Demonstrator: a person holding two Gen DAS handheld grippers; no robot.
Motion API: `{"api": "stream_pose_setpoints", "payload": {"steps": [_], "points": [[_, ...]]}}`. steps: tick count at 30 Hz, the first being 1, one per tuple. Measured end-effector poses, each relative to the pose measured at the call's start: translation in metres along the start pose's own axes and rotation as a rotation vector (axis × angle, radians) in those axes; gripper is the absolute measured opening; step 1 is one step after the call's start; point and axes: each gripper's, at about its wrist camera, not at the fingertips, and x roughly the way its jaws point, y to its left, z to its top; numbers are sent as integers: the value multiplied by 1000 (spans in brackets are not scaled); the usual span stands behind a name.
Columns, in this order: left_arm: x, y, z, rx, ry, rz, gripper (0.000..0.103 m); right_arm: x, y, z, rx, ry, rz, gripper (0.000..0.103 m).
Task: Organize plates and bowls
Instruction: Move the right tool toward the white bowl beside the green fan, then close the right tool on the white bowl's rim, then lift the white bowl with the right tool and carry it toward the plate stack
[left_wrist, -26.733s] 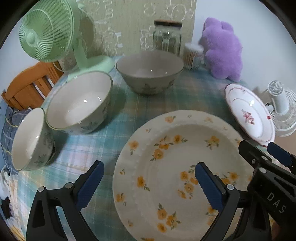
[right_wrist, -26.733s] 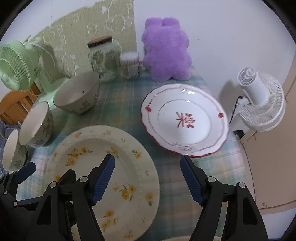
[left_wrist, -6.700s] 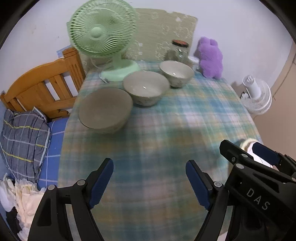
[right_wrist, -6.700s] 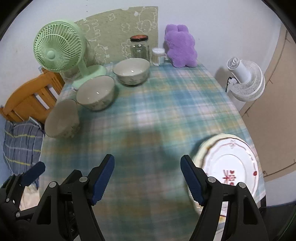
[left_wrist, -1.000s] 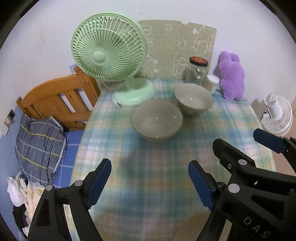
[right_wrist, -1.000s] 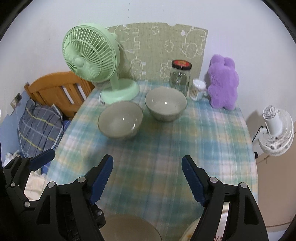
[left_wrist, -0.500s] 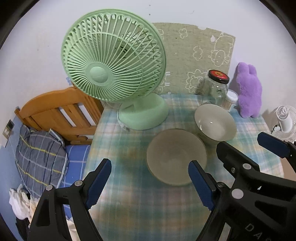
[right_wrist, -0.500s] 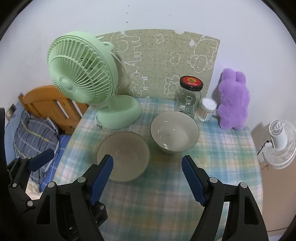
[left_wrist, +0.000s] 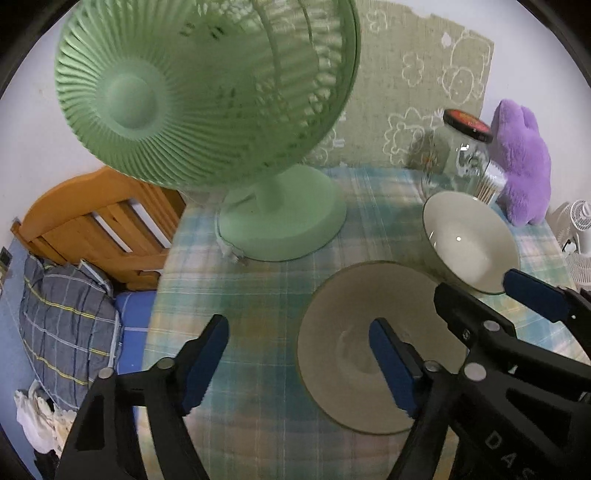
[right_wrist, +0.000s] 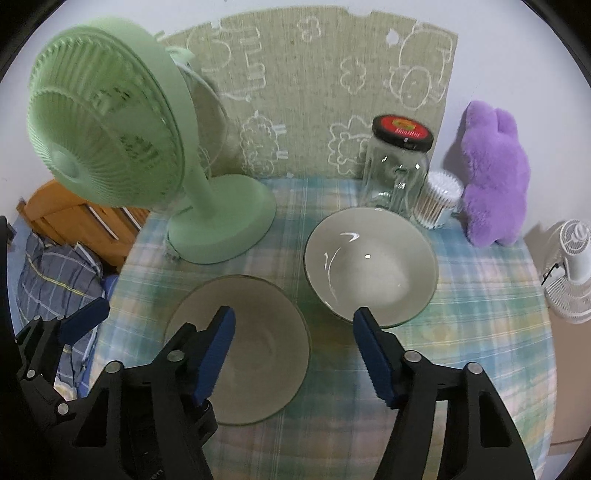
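Where the left wrist view looks down on the plaid-clothed bench (left_wrist: 258, 288), the left gripper (left_wrist: 295, 354) hovers open and empty, its right finger over the near bowl (left_wrist: 354, 332); a second bowl (left_wrist: 469, 240) sits just beyond. From the right wrist view, the right gripper (right_wrist: 293, 343) is also open and empty, near bowl (right_wrist: 258, 332) under its left finger, far bowl (right_wrist: 371, 271) ahead beside a green fan (right_wrist: 221, 229).
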Motion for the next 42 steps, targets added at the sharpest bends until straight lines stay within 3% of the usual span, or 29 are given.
{"api": "stream_pose_setpoints", "payload": {"steps": [3, 13, 17, 27, 42], "points": [[12, -1, 0, -1, 22, -21, 57, 14, 2, -1, 4, 26, 4, 56], [39, -9, -2, 30, 66, -61, 34, 47, 4, -5, -24, 95, -19, 30], [40, -10, -1, 46, 58, -53, 33, 53, 3, -3, -48, 107, -30, 24], [44, -10, -2, 80, 66, -30, 26, 63, 9, -1, -93, 136, -45, 22], [22, -13, -19, 72, 99, -34, 25, 40, 12, -16, -94, 164, -44, 21]]}}
